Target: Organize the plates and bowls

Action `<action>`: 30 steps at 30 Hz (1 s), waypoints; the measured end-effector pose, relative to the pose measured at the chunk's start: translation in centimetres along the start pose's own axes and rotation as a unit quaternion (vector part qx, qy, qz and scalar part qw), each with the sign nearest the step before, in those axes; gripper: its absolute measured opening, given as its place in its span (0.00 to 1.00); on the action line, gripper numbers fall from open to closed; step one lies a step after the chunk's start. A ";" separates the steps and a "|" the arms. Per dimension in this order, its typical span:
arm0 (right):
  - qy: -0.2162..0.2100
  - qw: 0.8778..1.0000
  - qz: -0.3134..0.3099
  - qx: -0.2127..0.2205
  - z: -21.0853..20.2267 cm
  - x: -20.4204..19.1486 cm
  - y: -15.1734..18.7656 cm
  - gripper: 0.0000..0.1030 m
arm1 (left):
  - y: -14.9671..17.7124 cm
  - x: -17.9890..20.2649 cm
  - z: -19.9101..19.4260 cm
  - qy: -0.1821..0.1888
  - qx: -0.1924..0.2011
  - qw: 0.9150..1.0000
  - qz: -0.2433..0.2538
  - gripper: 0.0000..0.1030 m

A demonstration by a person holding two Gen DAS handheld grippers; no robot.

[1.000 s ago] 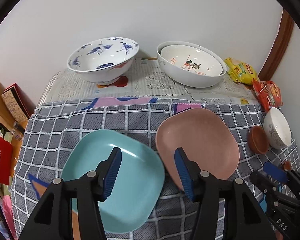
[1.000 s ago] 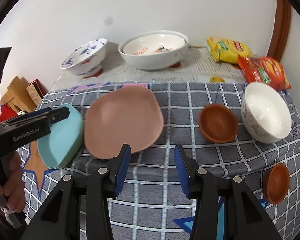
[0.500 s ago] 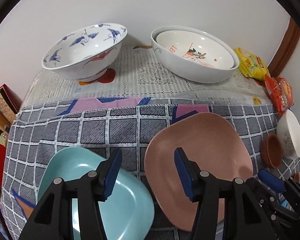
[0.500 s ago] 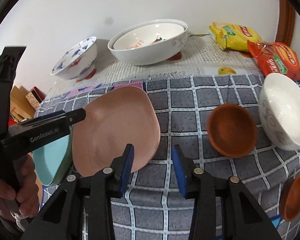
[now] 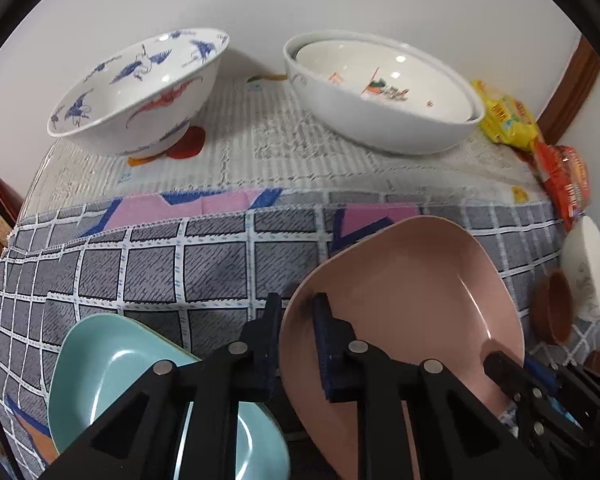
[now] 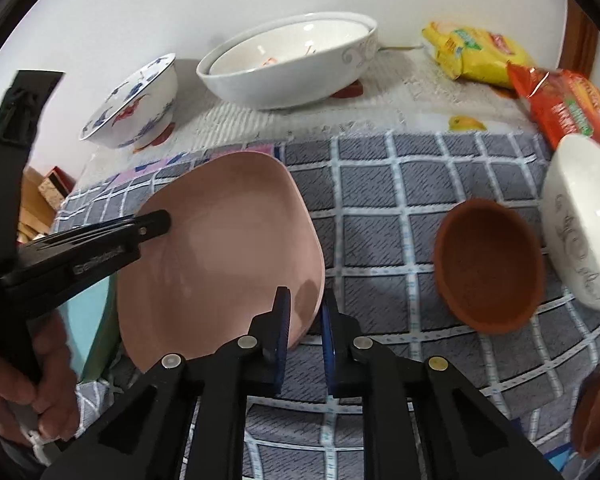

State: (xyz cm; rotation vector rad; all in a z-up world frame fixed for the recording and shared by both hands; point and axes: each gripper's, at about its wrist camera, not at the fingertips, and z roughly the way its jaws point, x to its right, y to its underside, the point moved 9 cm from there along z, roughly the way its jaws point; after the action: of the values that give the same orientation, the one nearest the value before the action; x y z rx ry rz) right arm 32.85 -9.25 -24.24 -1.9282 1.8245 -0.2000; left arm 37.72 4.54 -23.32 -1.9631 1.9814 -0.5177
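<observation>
Both grippers are closing on the pink plate, one rim each: left gripper on its left rim, right gripper on the right rim. I'd squeeze evenly and lift level so it doesn't tip. It's a smooth, glossy, rounded-square plate near the table's front edge, just beside the teal plate.

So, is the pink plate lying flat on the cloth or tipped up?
Tipped up. The pink plate stands slanted, its left side raised off the checked cloth; both tongs are closing on opposite rims.
</observation>
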 end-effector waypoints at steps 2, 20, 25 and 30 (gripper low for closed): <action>0.004 1.000 0.001 0.008 -0.7 0.2 -0.3 0.12 | -0.1 0.2 -1.2 -0.001 0.011 1.000 0.003 0.14; -0.011 0.998 0.014 0.060 -8.9 -1.5 0.3 0.08 | 2.0 -0.7 -9.7 0.008 0.057 0.998 -0.011 0.13; -0.011 0.997 0.014 0.069 -10.4 -2.0 0.9 0.07 | 2.9 -1.0 -11.3 0.008 0.064 0.998 -0.013 0.12; -0.014 0.997 0.010 0.076 -11.5 -2.9 1.2 0.07 | 3.7 -1.8 -12.6 0.004 0.071 0.997 -0.019 0.12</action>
State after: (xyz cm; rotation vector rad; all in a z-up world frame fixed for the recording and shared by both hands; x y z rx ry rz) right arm 26.64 -9.14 -14.10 -1.8000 1.7566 -0.2946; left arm 28.71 6.89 -13.91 -1.9179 1.8605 -0.6583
